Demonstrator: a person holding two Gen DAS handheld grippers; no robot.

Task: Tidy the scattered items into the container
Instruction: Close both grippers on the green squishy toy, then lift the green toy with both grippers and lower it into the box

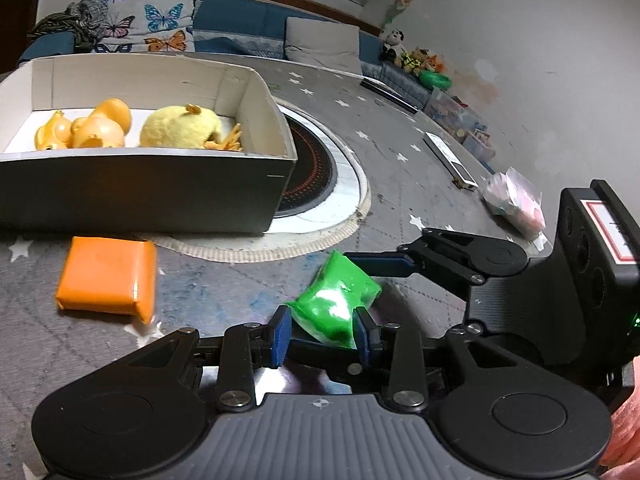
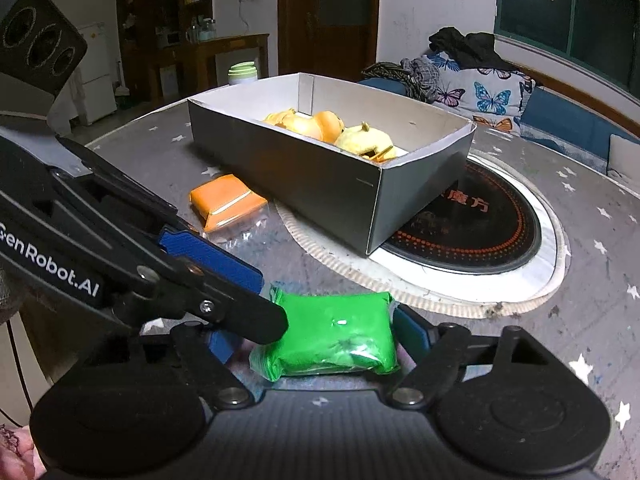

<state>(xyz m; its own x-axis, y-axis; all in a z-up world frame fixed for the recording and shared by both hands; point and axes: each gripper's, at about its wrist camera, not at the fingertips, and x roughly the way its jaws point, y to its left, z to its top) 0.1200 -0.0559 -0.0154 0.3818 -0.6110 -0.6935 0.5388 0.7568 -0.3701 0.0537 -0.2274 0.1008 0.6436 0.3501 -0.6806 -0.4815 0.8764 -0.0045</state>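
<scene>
A green sealed packet point(image 1: 336, 304) point(image 2: 336, 334) lies low over the grey star-patterned table. My left gripper point(image 1: 322, 334) is shut on its near end. My right gripper point(image 2: 320, 330) also closes on it from the sides; in the left wrist view its blue finger point(image 1: 388, 266) touches the packet's far end. An orange packet point(image 1: 108, 276) point(image 2: 226, 202) lies on the table by the box. The grey cardboard box point(image 1: 152, 192) point(image 2: 304, 184) holds orange plastic ducks point(image 1: 86, 126) point(image 2: 316, 122) and a yellow plush chick point(image 1: 184, 128) point(image 2: 366, 140).
The box partly covers a round black hotplate point(image 1: 316, 168) point(image 2: 480, 228) set in the table. A pink-and-white packet point(image 1: 514, 200) and a white flat box point(image 1: 450, 156) lie at the table's far right. A butterfly cushion point(image 1: 148, 20) and sofa stand behind.
</scene>
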